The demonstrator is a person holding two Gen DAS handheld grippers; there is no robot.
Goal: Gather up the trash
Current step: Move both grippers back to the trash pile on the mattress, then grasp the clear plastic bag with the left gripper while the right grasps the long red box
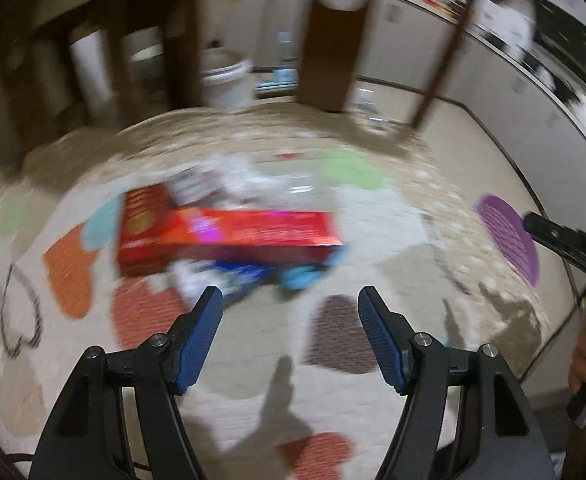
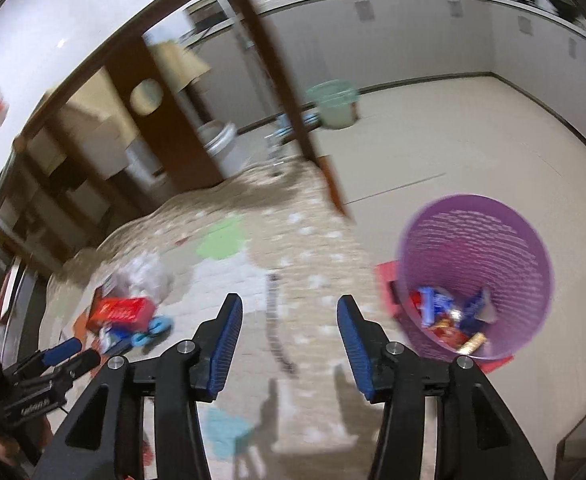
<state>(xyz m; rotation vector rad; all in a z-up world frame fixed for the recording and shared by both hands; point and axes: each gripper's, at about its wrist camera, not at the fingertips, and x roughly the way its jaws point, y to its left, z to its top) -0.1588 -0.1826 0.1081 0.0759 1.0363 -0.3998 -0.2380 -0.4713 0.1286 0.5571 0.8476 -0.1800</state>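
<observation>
A pile of trash lies on the rug: a long red box (image 1: 229, 234), a blue wrapper (image 1: 237, 276), a crumpled clear wrapper (image 1: 229, 184) and a light blue object (image 1: 305, 276). My left gripper (image 1: 291, 296) is open and empty, just short of the pile. The pile also shows in the right wrist view, with the red box (image 2: 119, 312) at the left. My right gripper (image 2: 289, 306) is open and empty above the rug. The purple basket (image 2: 473, 248) stands to its right with several wrappers (image 2: 449, 320) inside; its rim shows in the left wrist view (image 1: 509, 236).
The rug (image 1: 373, 220) with coloured hearts covers the floor. Dark wooden furniture legs (image 1: 329, 40) stand behind the pile. A white bucket (image 1: 225, 80) and a green bin (image 2: 333, 104) stand further back. White cabinets (image 2: 413, 40) line the wall.
</observation>
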